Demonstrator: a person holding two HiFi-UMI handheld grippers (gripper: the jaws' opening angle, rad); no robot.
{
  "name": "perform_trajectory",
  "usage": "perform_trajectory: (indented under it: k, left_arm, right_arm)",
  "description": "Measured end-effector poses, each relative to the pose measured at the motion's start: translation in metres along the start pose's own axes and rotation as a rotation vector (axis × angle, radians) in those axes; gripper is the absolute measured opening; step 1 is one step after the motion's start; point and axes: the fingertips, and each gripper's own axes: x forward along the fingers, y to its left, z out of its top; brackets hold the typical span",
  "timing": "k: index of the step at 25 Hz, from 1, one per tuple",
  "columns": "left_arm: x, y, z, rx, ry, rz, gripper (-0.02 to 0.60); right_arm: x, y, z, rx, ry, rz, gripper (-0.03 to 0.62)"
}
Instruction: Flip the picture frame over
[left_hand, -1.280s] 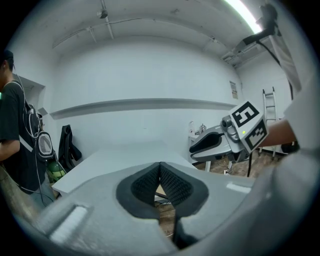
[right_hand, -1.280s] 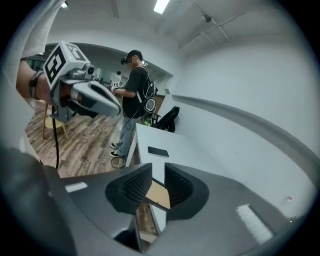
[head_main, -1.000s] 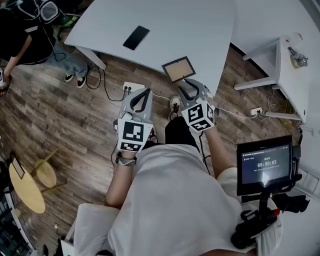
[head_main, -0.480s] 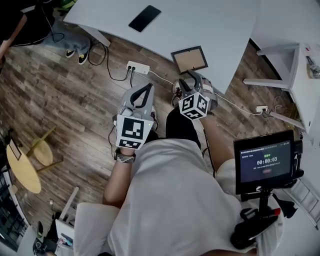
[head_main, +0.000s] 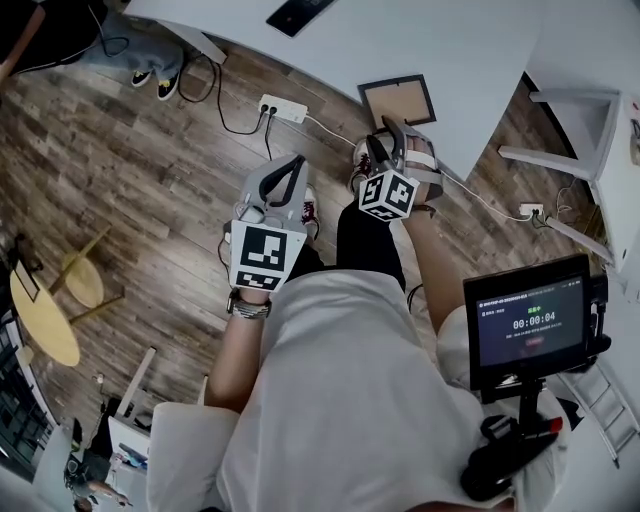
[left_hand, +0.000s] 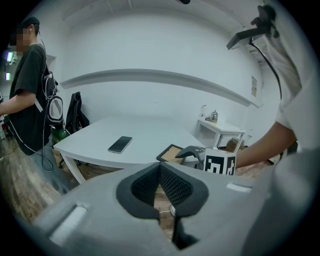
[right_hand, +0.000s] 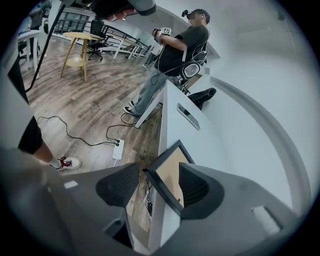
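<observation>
Head view: a person seen from above stands at the curved near edge of a white table (head_main: 470, 40), with a two-jaw gripper in each hand. At the left, the left gripper (head_main: 292, 168) hangs over the wooden floor (head_main: 150, 150), its jaws brought together with nothing between them, well apart from the table. To its right, the right gripper (head_main: 385, 140) points down at the table's near edge. Its jaws have just been opening and stand wide. The right gripper view shows the near corner of the picture frame in the gap between them, with neither pad pressing on it. The picture frame (head_main: 397, 100) lies flat on the table, close to that edge and just beyond the open jaws: a dark border around a tan panel. Whether the panel is the front or the backing cannot be told. Its long sides run roughly along the table edge, across the line the right gripper points, so the near long side faces the jaws. The right hand is much the nearer, so the flip, not yet begun, would likely start with that gripper taking the near edge.
</observation>
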Motion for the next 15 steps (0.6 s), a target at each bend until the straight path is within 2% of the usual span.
perform_trajectory:
  k: [9, 13, 15]
  left_arm:
    - [0.009, -0.004, 0.0, -0.011, 0.0, -0.019, 0.003]
    - [0.01, -0.01, 0.002, -0.011, 0.002, -0.034, 0.005]
    - [0.011, -0.012, 0.003, -0.008, 0.004, -0.038, 0.003]
  right_arm:
    - [0.01, 0.002, -0.004, -0.066, 0.026, -0.041, 0.238]
    - [0.011, 0.001, -0.006, -0.08, 0.036, -0.043, 0.179]
    - [0.011, -0.001, -0.006, -0.081, 0.037, -0.041, 0.178]
